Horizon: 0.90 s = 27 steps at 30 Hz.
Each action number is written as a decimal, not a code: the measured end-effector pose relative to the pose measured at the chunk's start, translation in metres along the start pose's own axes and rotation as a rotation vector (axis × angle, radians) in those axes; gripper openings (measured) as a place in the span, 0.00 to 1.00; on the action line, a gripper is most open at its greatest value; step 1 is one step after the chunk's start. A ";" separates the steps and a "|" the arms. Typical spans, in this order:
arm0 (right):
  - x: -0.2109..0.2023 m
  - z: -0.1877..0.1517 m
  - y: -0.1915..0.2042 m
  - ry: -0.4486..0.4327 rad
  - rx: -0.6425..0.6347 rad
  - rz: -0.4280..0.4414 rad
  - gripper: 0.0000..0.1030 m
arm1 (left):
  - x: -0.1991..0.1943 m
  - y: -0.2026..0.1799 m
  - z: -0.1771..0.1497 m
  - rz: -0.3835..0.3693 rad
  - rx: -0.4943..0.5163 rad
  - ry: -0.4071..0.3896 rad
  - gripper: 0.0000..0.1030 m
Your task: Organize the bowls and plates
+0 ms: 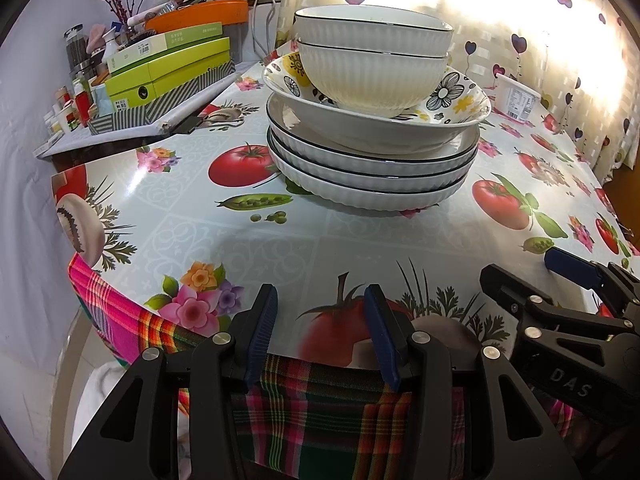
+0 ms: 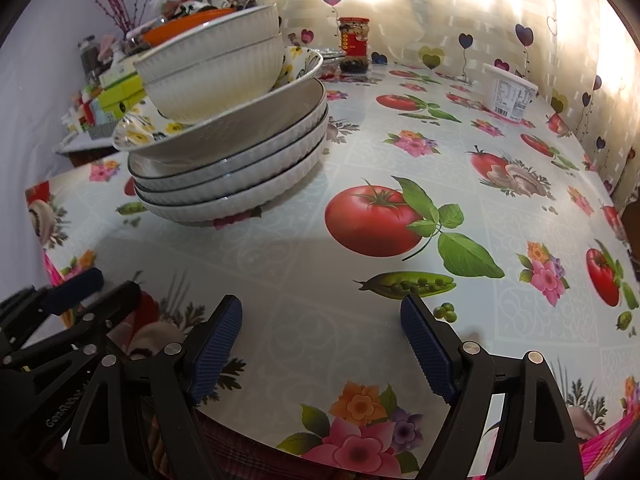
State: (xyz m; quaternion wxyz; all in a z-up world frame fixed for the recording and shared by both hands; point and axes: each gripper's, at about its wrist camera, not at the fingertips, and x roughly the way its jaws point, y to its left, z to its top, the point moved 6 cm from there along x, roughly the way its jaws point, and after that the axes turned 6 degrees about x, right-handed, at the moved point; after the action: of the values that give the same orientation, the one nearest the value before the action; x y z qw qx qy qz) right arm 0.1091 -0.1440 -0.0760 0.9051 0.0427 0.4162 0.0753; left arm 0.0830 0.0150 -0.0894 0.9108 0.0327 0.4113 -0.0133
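The stack (image 1: pixel 372 120) stood mid-table (image 1: pixel 240 248), bowls (image 1: pixel 372 64) topmost, beyond both grippers. The left gripper (image 1: pixel 320 332) and right gripper (image 2: pixel 320 344) gaped empty. A careless nudge could have toppled the bowls.

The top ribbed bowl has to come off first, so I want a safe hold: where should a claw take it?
Pinch the rim of the top ribbed bowl on its near side, one finger inside and one outside, coming from above. It sits nested in a second ribbed bowl, so only its rim band is exposed.
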 end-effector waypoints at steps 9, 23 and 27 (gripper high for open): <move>-0.021 0.012 0.006 -0.091 0.001 0.019 0.80 | -0.017 0.001 0.010 0.024 0.013 -0.067 0.45; -0.041 0.017 0.010 -0.144 0.000 0.024 0.80 | -0.034 -0.001 0.015 0.049 0.024 -0.117 0.45; -0.043 0.017 0.011 -0.149 0.000 0.025 0.80 | -0.035 -0.001 0.015 0.052 0.026 -0.122 0.45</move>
State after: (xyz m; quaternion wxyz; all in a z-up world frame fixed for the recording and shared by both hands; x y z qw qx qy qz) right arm 0.0939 -0.1406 -0.0312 0.9326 0.0534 0.3472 0.0831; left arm 0.0708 0.0126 -0.0529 0.9337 0.0542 0.3539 0.0029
